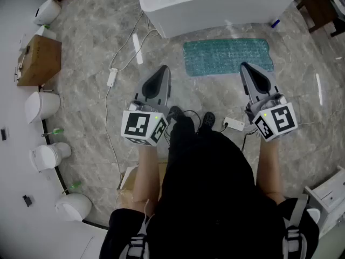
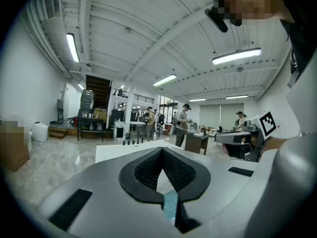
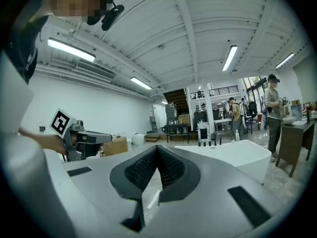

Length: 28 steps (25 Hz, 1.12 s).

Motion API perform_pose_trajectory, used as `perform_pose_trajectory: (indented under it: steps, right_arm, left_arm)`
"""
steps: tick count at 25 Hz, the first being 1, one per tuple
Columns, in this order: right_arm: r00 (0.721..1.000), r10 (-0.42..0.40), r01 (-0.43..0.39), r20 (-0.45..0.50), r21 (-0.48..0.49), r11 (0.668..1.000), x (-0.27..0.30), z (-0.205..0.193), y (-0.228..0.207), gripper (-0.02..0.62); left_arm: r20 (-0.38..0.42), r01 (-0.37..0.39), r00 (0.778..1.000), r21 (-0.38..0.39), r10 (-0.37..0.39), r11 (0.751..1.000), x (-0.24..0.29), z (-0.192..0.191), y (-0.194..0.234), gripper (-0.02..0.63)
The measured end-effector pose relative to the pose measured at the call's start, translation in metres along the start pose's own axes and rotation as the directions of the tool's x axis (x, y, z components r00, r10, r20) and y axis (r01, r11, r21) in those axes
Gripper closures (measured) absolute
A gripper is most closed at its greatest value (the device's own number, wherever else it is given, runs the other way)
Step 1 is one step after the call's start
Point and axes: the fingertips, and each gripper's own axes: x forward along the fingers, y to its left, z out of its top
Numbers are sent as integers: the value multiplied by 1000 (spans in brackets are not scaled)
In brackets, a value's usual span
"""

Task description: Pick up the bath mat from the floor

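Person's left gripper [image 1: 163, 70] and right gripper [image 1: 244, 67], jaws together and empty, hover level; bath mat [image 1: 226, 56] lies far ahead by tub [image 1: 215, 7], so stepping in risks snagging floor cables [image 1: 112, 77].

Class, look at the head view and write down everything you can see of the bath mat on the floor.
The bath mat is a teal rectangle, seemingly soft plastic with a bubbled surface. It lies flat and spread out on the grey marble floor, its long side running beside the white bathtub. Only the floor touches it; the left claw and right claw are held clear of it.
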Motion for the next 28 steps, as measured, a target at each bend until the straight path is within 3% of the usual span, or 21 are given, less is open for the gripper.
perform_pose_trajectory:
  steps: [9,15,28]
  right_arm:
    - [1000,9,-9,-5,-5,1000,9,3,7,583]
    - [1000,15,-16,25,44,999,1,-1,2,583]
    - [999,-49,50,-7,57,997,-19,-19,-20,583]
  left_arm:
    - [-15,-24,1000,-9,24,1000,-6,-3,14,597]
    - [-28,-39,999,-4,39,999,-10,-5,7,597]
    - [-58,-32,998,1,32,999,3,-16,0,597]
